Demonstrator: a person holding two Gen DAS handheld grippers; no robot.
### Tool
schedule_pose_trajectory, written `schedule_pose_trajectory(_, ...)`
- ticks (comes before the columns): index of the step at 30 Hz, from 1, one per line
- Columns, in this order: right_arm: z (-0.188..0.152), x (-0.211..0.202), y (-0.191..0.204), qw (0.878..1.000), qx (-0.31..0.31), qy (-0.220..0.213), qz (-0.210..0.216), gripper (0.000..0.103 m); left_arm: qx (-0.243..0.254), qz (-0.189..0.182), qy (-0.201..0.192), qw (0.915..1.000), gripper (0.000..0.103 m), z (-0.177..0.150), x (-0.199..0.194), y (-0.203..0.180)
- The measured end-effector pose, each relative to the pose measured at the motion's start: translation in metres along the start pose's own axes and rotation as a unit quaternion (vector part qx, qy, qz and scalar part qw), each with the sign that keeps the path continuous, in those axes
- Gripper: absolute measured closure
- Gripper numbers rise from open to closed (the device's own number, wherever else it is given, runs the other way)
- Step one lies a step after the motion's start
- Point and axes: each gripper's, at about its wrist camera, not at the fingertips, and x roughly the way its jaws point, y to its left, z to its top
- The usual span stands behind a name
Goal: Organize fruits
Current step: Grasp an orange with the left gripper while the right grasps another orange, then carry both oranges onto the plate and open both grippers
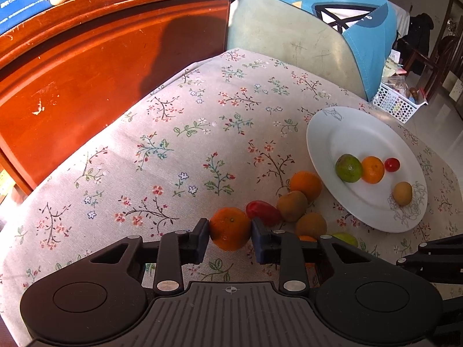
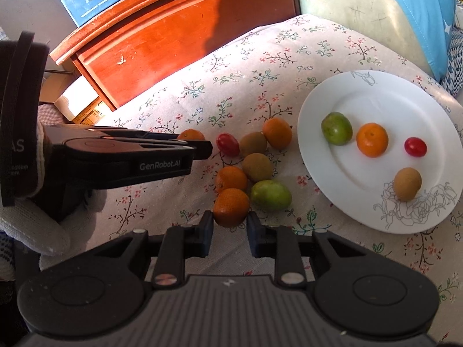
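Our left tool (image 1: 230,228) is clamped on a tangerine (image 1: 230,228) at the left end of the fruit pile, pads pressing both its sides. Just right of it, our right tool (image 2: 230,222) has its pads closed against another tangerine (image 2: 231,207) at the pile's near edge. Further right on the flowered table (image 1: 179,156) sits the white plate (image 2: 376,92), already carrying four fruits. We judge both grasps set; next comes lifting clear of the neighbouring kiwis and carrying rightward to bare plate.
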Motion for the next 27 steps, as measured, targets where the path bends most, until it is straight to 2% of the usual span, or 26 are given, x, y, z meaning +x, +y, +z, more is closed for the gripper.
schedule_pose_trajectory(10,0.019,-0.024,-0.008,0.999,-0.007,-0.044,-0.025,0.078,0.023,-0.004,-0.019,0.9996,0.074,0.010,-0.015,-0.013)
schedule_pose_trajectory(15,0.031,-0.034,-0.026,0.997,-0.009,-0.059,-0.049,0.078,0.042,-0.024,-0.016,0.9987,0.074,0.021,-0.013,-0.031)
schedule_pose_trajectory(27,0.053,-0.043,-0.081,0.991,0.045,-0.076,-0.100,0.078,0.078,-0.056,-0.029,0.9949,0.075,0.056,-0.002,-0.075)
